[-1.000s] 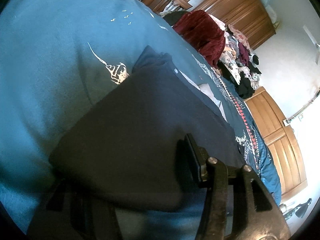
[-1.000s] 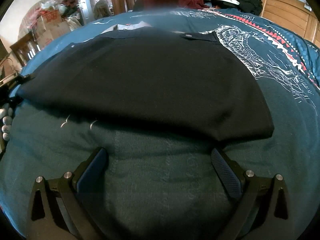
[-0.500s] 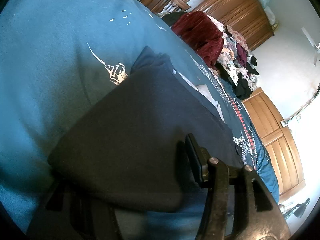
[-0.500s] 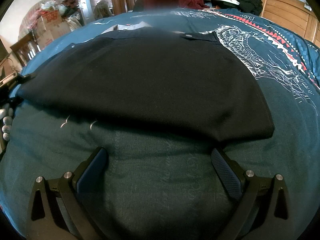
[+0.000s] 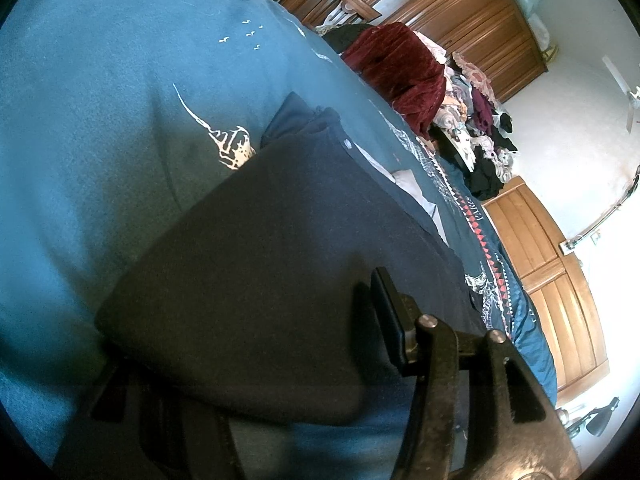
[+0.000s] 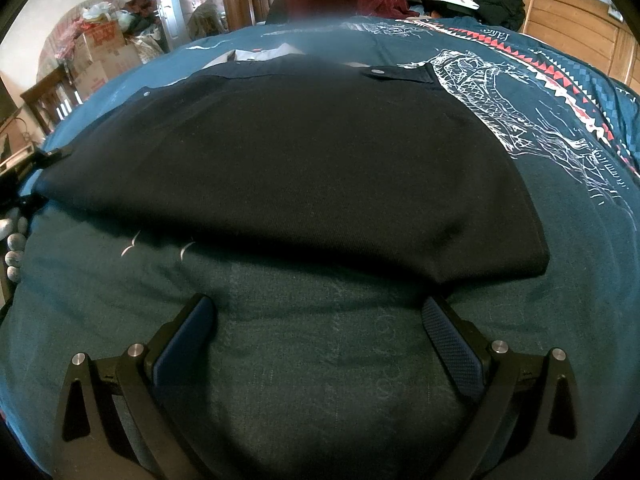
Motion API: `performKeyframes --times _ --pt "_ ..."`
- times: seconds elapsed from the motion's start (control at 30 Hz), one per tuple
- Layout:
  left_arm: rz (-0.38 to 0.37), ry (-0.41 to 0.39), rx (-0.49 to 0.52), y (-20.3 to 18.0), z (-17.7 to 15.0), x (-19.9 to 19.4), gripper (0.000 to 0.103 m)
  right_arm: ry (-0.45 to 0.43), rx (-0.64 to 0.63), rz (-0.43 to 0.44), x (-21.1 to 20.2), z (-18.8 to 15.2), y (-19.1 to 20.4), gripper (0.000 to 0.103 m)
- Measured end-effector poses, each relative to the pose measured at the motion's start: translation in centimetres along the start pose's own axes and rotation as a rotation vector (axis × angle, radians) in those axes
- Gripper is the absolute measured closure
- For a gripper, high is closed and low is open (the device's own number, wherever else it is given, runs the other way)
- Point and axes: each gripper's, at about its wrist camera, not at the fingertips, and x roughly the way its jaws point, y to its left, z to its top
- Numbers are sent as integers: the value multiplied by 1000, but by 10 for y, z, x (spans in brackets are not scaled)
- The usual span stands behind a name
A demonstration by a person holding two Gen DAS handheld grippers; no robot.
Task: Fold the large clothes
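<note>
A dark navy garment [image 5: 280, 260] lies folded flat on the teal bedspread [image 5: 100, 100], its buttoned collar end towards the far side. My left gripper [image 5: 248, 320] sits at the garment's near left corner with its jaws wide apart. The cloth lies draped over its left finger and hides it, while the right finger [image 5: 386, 312] rests on top. In the right wrist view the garment [image 6: 300, 152] spreads across the middle. My right gripper [image 6: 316, 308] is open just short of the near hem, over the bare bedspread [image 6: 320, 380], with nothing between its fingers.
A heap of loose clothes, with a dark red piece [image 5: 400, 64] in front, lies at the far end of the bed. A wooden wardrobe [image 5: 440, 0] and a wooden headboard [image 6: 568, 12] stand beyond. Cardboard boxes [image 6: 100, 52] and a chair [image 6: 48, 100] stand at the left.
</note>
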Motion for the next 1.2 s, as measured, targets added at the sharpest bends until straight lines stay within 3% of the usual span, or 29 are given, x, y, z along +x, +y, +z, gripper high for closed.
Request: performKeyframes --times 0.57,0.63,0.7,0.73,0.87,1.0,1.1,1.13,1.2 --pt "-25 10 -18 -4 6 -7 46 34 -7 9 -10 5 4 0" --pt "-39 8 -20 -5 8 -10 53 66 -10 26 -21 9 6 6" --pt "-8 -2 0 -11 6 -12 98 66 -18 72 -40 19 10 11" --pt "6 -9 18 -16 6 -13 100 51 -22 88 -50 27 13 11" --pt "113 -73 242 -67 -1 -22 100 -59 -44 185 -82 93 38 9" --pt "174 -112 505 -129 -21 -22 100 -101 -98 335 -70 186 91 6" --pt "195 -106 652 -159 -35 -13 99 -2 -141 496 -30 250 150 6" --pt "197 -96 699 -169 -41 -8 99 70 -155 563 -10 268 171 6" --pt "187 -78 754 -181 -49 1 98 159 -168 603 19 288 201 6"
